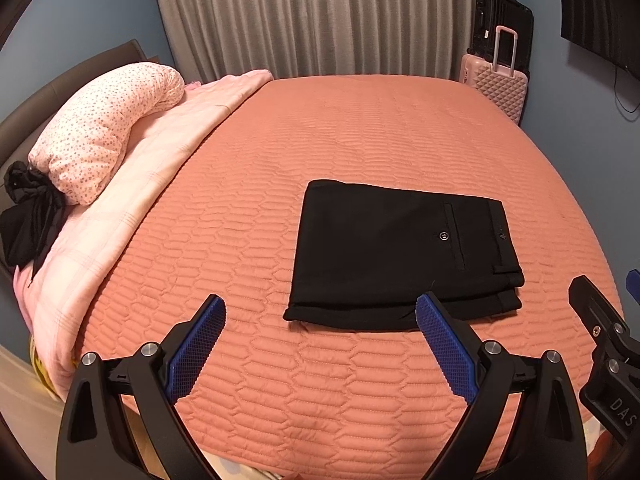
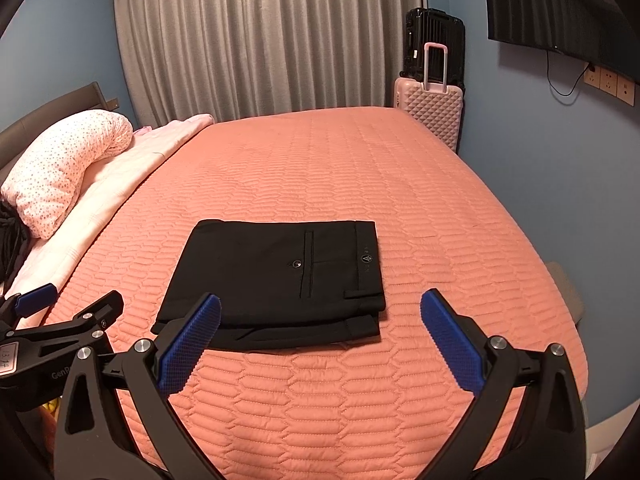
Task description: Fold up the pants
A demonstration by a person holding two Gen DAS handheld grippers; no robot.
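Black pants (image 1: 396,252) lie folded into a flat rectangle on the orange quilted bedspread (image 1: 320,140), back pocket and button facing up, waistband to the right. The same pants (image 2: 280,276) show in the right wrist view. My left gripper (image 1: 320,312) hovers open just in front of the pants' near edge, holding nothing. My right gripper (image 2: 320,308) is open too, a little nearer than the pants and to their right, empty. Each gripper's black frame shows at the edge of the other's view.
A spotted pink pillow (image 1: 104,132) and a folded pink blanket (image 1: 132,200) lie along the bed's left side, with a black garment (image 1: 28,216) beside them. A pink suitcase (image 2: 430,112) and a black one (image 2: 434,36) stand at the far right corner. Grey curtains (image 2: 260,40) hang behind.
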